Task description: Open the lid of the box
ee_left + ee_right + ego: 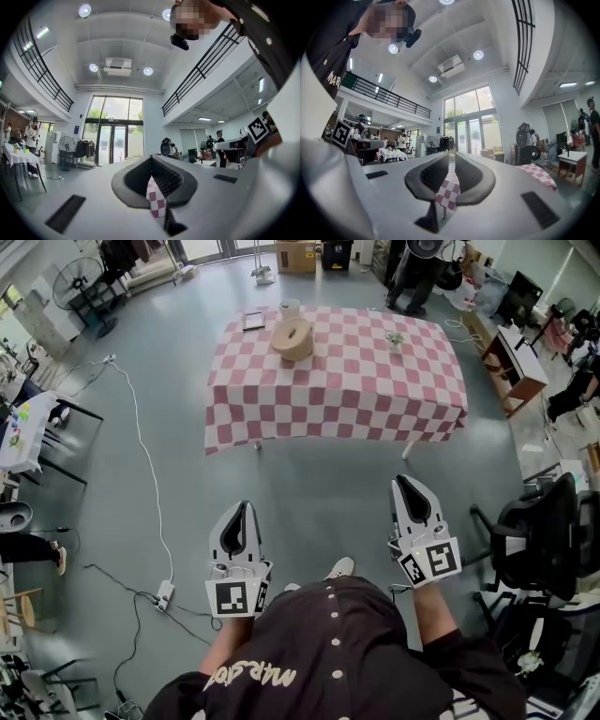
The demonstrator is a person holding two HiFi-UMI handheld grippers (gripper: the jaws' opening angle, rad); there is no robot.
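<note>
Floor point(309, 474) lies between both claws and the table point(337, 381), which stands well ahead of them under a pink-and-white checked cloth point(375, 413). In the head view the left claw point(242, 507) and the right claw point(405, 481) are held side by side, pointing at the table. The round tan box point(292, 338) sits on the far part of the cloth, ahead of the left claw, with a white roll point(290, 308) just behind it, a dark flat thing point(254, 321) to its left and a small plant point(395, 338) ahead of the right claw. A white cable point(141, 446) runs down to a power strip point(165, 594) left of the left claw; an office chair point(544, 540) stands close on the right claw's right. In the left gripper view the left claw's tips meet, closed on nothing, and only a sliver of checked cloth shows through the gap lower down; glass doors point(115, 140) stand far beyond. In the right gripper view the right claw's jaws stand a thin slit apart with nothing gripped, the cloth showing through, and one cloth corner point(539, 174) off to the right.
</note>
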